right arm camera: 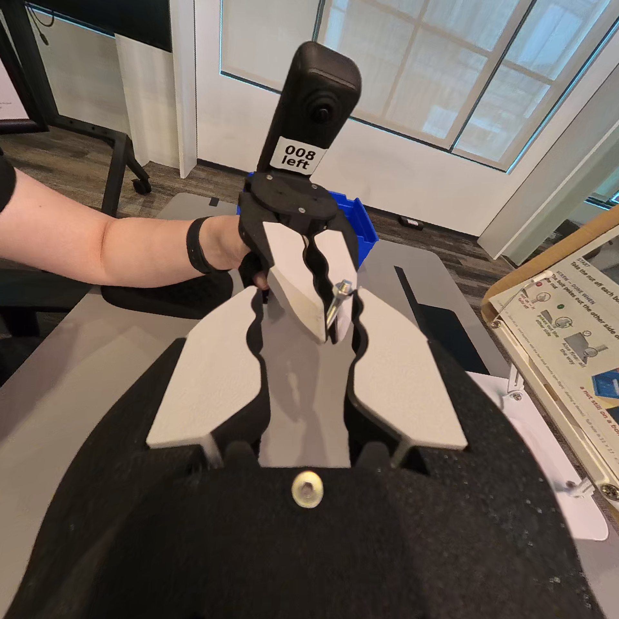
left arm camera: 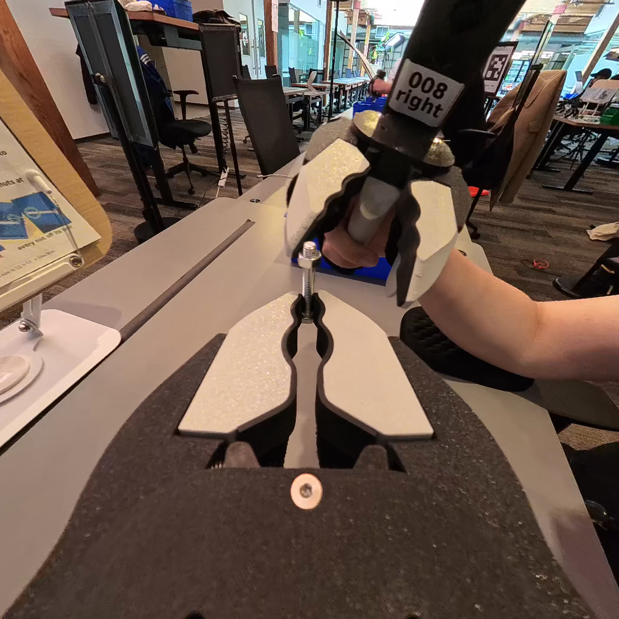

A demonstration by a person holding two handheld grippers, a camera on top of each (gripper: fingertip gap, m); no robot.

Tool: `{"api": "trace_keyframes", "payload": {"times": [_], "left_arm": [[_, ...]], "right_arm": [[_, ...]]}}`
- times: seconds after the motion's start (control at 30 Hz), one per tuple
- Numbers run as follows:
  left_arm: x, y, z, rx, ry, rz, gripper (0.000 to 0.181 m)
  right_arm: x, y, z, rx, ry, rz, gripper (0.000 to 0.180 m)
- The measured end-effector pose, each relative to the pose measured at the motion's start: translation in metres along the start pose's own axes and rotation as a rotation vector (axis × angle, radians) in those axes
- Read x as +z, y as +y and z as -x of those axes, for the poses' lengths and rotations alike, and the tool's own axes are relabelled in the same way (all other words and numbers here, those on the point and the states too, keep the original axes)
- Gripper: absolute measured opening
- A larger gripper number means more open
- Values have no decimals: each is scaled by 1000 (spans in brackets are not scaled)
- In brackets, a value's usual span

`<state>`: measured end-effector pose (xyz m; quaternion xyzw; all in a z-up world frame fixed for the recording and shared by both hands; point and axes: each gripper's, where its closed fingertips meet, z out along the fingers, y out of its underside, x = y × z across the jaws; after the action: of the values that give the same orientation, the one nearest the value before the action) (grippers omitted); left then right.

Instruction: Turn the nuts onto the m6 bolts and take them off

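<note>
A silver M6 bolt (left arm camera: 306, 284) stands upright, its head end pinched between the fingertips of my left gripper (left arm camera: 306, 298), which is shut on it. A hex nut (left arm camera: 308, 258) sits on the thread near the bolt's top end. My right gripper (left arm camera: 348, 278) comes down from above with its jaws wide open; one fingertip (left arm camera: 294, 249) is right beside the nut, the other well off to the right. In the right wrist view the bolt (right arm camera: 331, 313) and nut (right arm camera: 343, 288) lie close to one fingertip of my open right gripper (right arm camera: 304, 294), with the left gripper (right arm camera: 330, 338) holding the bolt.
A blue bin (right arm camera: 360, 227) stands on the grey table (left arm camera: 167, 335) behind the grippers. An instruction sheet on a tilted stand (right arm camera: 569, 335) with a white base (left arm camera: 67, 345) is at the table's side. A black chair armrest (left arm camera: 452, 355) lies under the person's forearm. Only a small space, under 4 cm, lies between the two pairs of fingers. Both grippers' tips are roughly 40 cm from the white base (left arm camera: 67, 345).
</note>
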<state>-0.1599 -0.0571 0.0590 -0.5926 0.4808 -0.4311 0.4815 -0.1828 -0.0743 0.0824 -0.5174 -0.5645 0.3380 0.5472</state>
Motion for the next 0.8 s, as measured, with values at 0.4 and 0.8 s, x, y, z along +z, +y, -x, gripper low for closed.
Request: {"api": "trace_keyframes", "payload": {"times": [0.4,0.8], "left_arm": [[-1,-1,1,-5,-2,-6,5],[-1,-2,-1,-9,9,-8,5]], "right_arm": [[2,-1,-1,9,0,-10,50],[3,-2,0,21,-10,-22,49]]}}
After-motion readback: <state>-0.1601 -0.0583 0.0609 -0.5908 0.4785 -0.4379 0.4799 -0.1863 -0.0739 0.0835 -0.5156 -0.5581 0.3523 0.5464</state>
